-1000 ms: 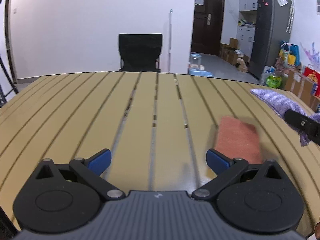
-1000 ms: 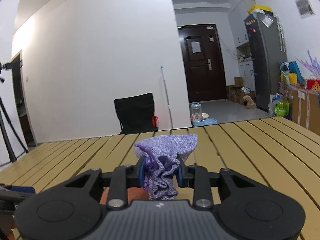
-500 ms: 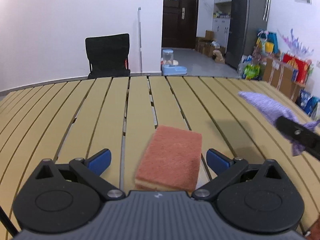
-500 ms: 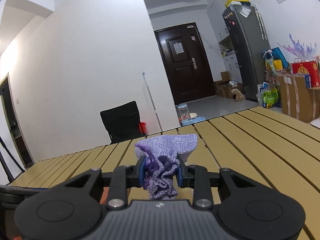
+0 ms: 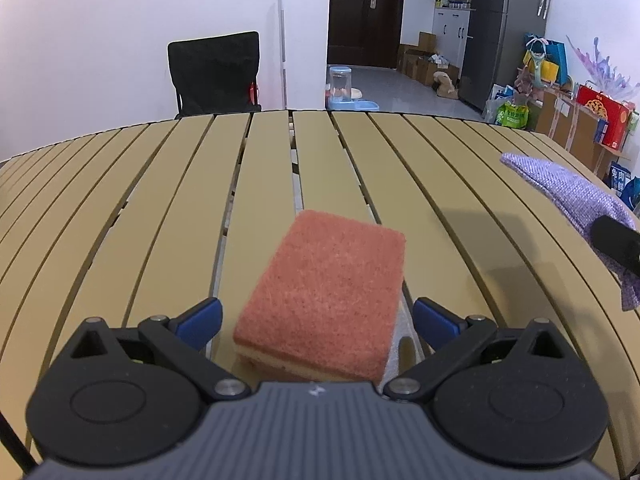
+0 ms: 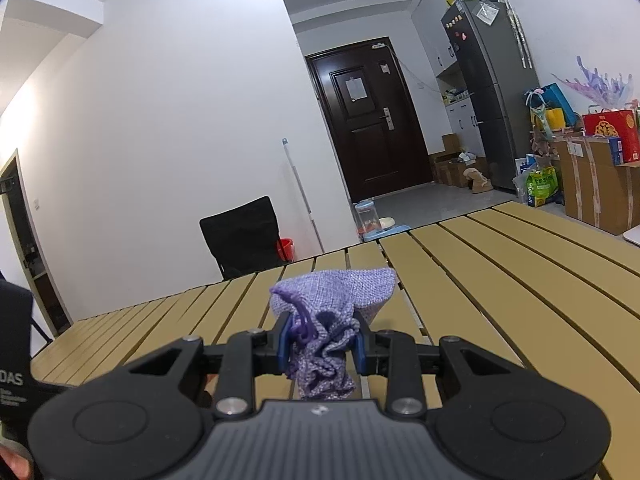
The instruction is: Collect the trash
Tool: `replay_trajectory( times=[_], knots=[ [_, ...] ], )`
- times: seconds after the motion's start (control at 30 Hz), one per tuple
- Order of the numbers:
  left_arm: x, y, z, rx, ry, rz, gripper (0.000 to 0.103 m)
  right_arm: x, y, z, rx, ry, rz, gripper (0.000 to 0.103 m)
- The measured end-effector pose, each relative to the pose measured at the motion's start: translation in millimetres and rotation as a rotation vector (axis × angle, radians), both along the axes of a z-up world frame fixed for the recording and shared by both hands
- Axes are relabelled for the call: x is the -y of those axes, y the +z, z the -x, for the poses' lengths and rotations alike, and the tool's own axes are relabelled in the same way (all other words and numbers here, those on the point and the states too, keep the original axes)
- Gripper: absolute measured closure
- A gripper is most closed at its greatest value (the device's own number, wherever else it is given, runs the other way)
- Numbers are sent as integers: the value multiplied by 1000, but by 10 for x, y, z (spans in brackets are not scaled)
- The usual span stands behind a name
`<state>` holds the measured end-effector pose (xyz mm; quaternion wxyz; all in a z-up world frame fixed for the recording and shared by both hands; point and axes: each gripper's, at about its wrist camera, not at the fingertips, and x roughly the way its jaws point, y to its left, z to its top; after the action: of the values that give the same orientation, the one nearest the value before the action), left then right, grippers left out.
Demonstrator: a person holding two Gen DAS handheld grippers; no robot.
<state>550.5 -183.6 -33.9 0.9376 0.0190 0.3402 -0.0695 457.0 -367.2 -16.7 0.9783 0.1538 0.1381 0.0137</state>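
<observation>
Trash here looks to be the sponge, with the purple pouch as the thing meant to receive it; that reading is a judgement from the task, not something the pictures prove.

Largest first: the slatted table (image 5: pixel 160 208) carries everything, its tan boards running toward the far edge, beyond which a black chair (image 5: pixel 214 74) stands against the wall. The purple pouch (image 6: pixel 332 320) is a woven drawstring bag; the right claw (image 6: pixel 320 346) is pressed together on its gathered neck, and the body of the bag fans out ahead of the fingers over the boards. From the left wrist view the same pouch shows toward the table's right edge. The sponge (image 5: pixel 324 296), orange scouring face up over a yellow layer, lies flat on the table toward its near edge, around the middle of the table's width. The left claw (image 5: pixel 318 318) is spread wide, one blue fingertip on either side of the sponge, neither pad touching it.

The step in hand seems to be the approach to picking up the sponge. The next move calls for closing the left fingers on its long sides, lifting it clear of the boards, and bringing it across to the pouch, whose mouth is bunched shut in the right claw and would need opening.
</observation>
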Motion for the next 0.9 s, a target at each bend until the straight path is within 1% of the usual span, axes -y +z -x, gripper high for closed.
replay_trajectory(
  times=[0.2, 0.3, 0.37, 0.4, 0.5, 0.57, 0.63, 0.77, 0.9],
  knots=[
    [1, -36, -69, -20, 12, 4, 1, 41, 21, -29, 1, 19, 2, 74],
    [-4, -36, -77, -17, 20, -2, 2, 64, 26, -35, 3, 27, 5, 74],
    [-17, -34, -75, -14, 22, -1, 8, 68, 20, -46, 3, 31, 8, 74],
    [-21, -38, -69, -14, 22, -2, 9, 70, 17, -54, 3, 33, 10, 74],
    [-23, -30, -40, 4, 4, -4, 24, 60, 1, -76, -1, 40, 18, 74],
    [-26, -20, -19, 11, -1, -2, 26, 44, -9, -81, -3, 44, 25, 74],
    [-38, -15, 2, 15, -3, 9, 27, 46, -19, -79, -5, 47, 29, 74],
    [-37, -10, 53, 32, 0, 2, 27, 39, -14, -103, -10, 52, 37, 74],
    [-37, 62, 132, 66, 26, -4, 27, 29, -3, -113, -11, 59, 51, 74]
  ],
)
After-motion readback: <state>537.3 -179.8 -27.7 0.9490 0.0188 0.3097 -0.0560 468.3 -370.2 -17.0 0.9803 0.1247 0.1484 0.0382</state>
